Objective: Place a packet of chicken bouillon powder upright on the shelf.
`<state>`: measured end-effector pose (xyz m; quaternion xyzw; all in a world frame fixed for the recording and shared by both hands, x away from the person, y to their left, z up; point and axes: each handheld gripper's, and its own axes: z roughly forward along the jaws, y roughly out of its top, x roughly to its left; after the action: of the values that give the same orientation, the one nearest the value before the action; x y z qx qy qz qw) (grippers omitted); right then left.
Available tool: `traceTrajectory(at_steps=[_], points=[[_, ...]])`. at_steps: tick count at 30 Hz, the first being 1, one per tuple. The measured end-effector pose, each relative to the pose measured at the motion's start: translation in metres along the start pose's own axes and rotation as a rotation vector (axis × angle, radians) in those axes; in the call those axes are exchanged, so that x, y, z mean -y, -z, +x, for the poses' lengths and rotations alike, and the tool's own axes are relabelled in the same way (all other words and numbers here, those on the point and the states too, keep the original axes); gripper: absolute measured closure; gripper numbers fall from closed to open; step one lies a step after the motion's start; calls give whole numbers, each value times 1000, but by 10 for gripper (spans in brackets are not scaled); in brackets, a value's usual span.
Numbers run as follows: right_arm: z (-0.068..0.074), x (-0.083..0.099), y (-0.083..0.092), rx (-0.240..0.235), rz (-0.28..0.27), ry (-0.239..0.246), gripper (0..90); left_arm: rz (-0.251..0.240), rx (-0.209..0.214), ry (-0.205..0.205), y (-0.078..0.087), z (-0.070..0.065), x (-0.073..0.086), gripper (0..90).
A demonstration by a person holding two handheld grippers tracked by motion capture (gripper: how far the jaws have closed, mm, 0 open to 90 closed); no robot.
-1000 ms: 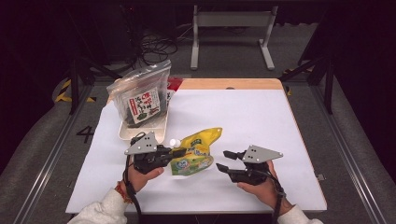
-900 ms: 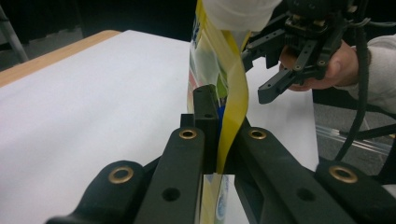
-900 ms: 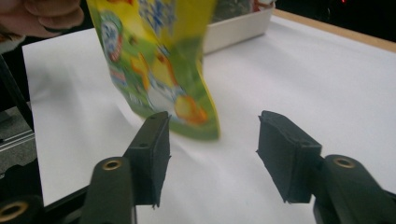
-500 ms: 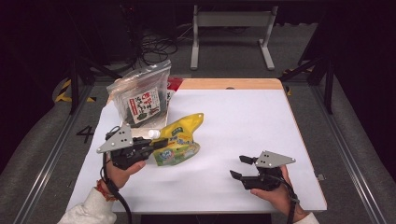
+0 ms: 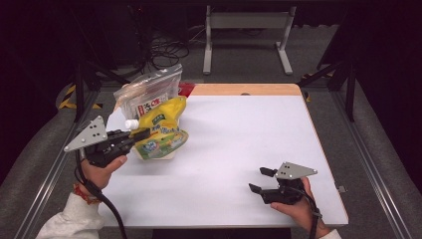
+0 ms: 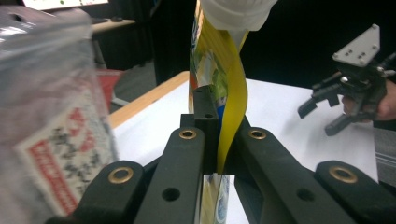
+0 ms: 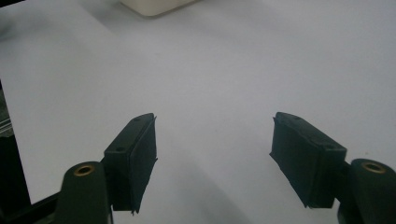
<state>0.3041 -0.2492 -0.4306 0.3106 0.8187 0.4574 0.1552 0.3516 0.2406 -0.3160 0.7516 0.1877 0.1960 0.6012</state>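
My left gripper [image 5: 135, 137] is shut on a yellow pouch [image 5: 161, 130] with a white cap [image 5: 131, 123] and holds it in the air at the table's left, just in front of a clear bag of dark snacks [image 5: 149, 95]. In the left gripper view the jaws [image 6: 219, 135] pinch the pouch's [image 6: 219, 79] thin edge below the cap [image 6: 238, 11], and the clear bag [image 6: 51, 116] looms close on the left. My right gripper [image 5: 258, 179] rests low at the front right. Its jaws [image 7: 212, 154] have just been opening and have nothing between them.
The clear bag stands in a cream tray [image 5: 167, 155], mostly hidden behind the pouch. A red item [image 5: 186, 89] lies behind the bag. The white table top [image 5: 239, 134] has a wooden strip [image 5: 244, 89] at its far edge. The right gripper [image 6: 317, 120] shows far off in the left gripper view.
The left gripper has carried the yellow pouch up and to the left, toward the clear bag. The right gripper has pulled away to the front right with its jaws wider apart.
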Motion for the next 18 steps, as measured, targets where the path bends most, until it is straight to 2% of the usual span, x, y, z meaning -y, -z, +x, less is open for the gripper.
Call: traceTrajectory(at_steps=[2,7,9,12,18], points=[[1,0,0,0,4,6,308,-9,-8,3,5,6,-2,900],[1,1,-2,-2,6,-1,303,2,-30,-9,10,17,-4,900],[1,1,-2,1,8,-2,302,4,-15,-7,10,20,-4,900],[1,2,-2,3,9,-3,299,52,-13,-26,7,26,-3,899],[2,4,-3,-1,16,-4,295,57,0,-19,4,42,3,899]])
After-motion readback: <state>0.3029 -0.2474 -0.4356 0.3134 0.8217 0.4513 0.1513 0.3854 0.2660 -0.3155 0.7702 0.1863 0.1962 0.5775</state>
